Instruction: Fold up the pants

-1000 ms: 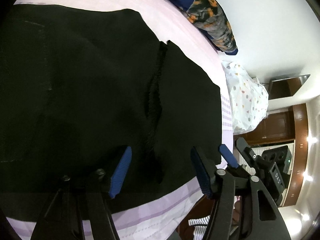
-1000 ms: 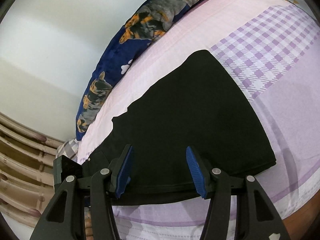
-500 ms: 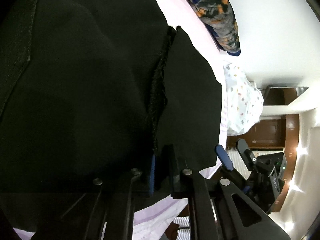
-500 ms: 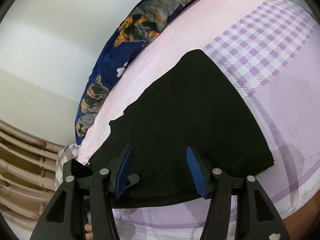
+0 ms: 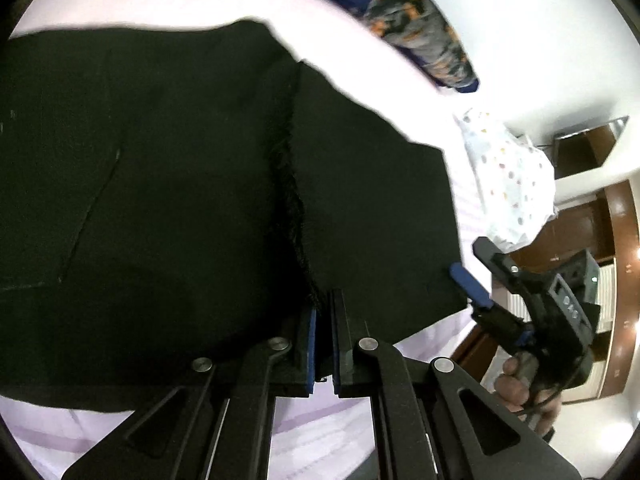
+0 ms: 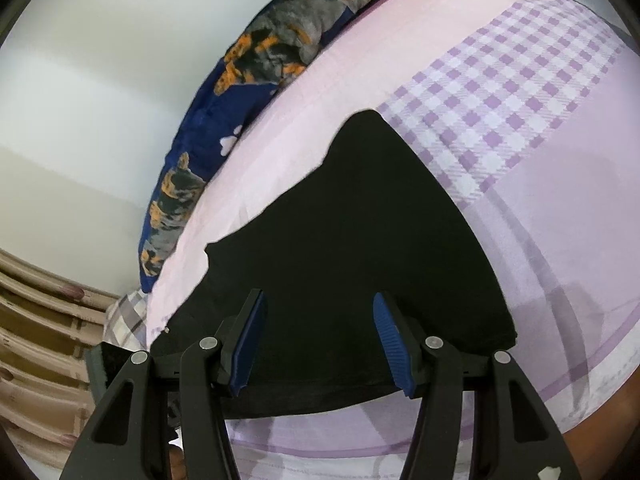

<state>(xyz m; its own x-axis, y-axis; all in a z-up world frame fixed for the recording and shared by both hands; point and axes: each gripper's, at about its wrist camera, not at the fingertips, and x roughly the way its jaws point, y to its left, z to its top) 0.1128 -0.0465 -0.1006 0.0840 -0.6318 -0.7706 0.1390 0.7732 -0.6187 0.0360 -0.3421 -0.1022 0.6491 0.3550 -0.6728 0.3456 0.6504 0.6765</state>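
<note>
Black cloth fills both views: the pants (image 5: pixel 180 200) lie flat on your lilac bedsheet (image 6: pixel 560 208). Your left gripper (image 5: pixel 323 312) is clenched on their frayed middle edge (only its own camera shows this). Your right gripper (image 6: pixel 318 320) stands spread above the hem, gripping nothing. Farther off, a navy blanket (image 6: pixel 256 60) lies against the wall.

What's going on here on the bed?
A person is folding black pants spread on a bed, with a handheld gripper in each hand. The left gripper has closed on the cloth near the edge facing the person. The right gripper hangs open over the near edge of the pants, gripping nothing. The fold isn't made yet.
</note>
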